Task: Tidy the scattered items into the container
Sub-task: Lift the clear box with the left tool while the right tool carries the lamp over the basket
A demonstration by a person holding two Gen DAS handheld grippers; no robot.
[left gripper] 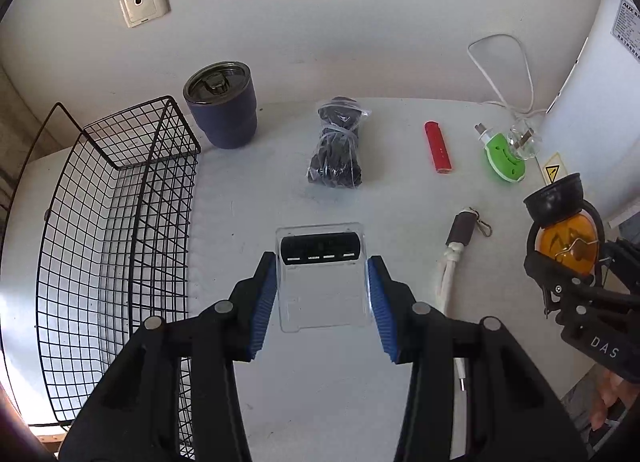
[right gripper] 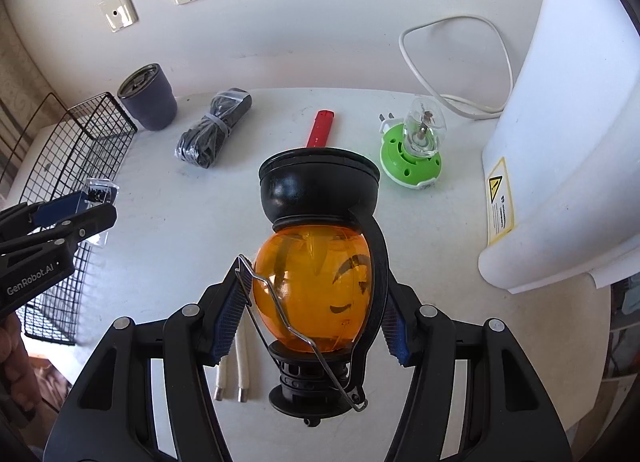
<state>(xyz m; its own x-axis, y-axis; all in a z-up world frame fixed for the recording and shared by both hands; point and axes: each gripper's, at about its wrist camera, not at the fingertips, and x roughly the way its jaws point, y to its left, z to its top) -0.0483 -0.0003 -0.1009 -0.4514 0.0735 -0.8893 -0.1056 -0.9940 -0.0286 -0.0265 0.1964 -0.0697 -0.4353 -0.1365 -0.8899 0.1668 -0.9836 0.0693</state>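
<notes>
Your left gripper has its jaws clamped on a clear plastic case with a black insert at its far end; the blue pads press both side walls, and the case sits just beside the wire basket, on the side away from the basket's long wall. From the right wrist view you see the same case held above the basket's near edge.

Your right gripper grips an orange lantern — black cap pointing away from you, black base toward you, thin wire bail crossing the globe. The jaws squeeze the globe from both sides, and the lantern is lifted off the counter, well apart from the basket.

Other scattered items lie on the counter, placed here relative to the basket:
- a dark blue tumbler with a lid stands just beside its far corner;
- a bagged black cable bundle lies further out, beyond the tumbler;
- a red lighter lies past the bundle;
- a green plug-in lamp with a clear bulb sits farthest from it, near a white appliance;
- a white cord with a brown sleeve and clip lies between the two grippers.
</notes>
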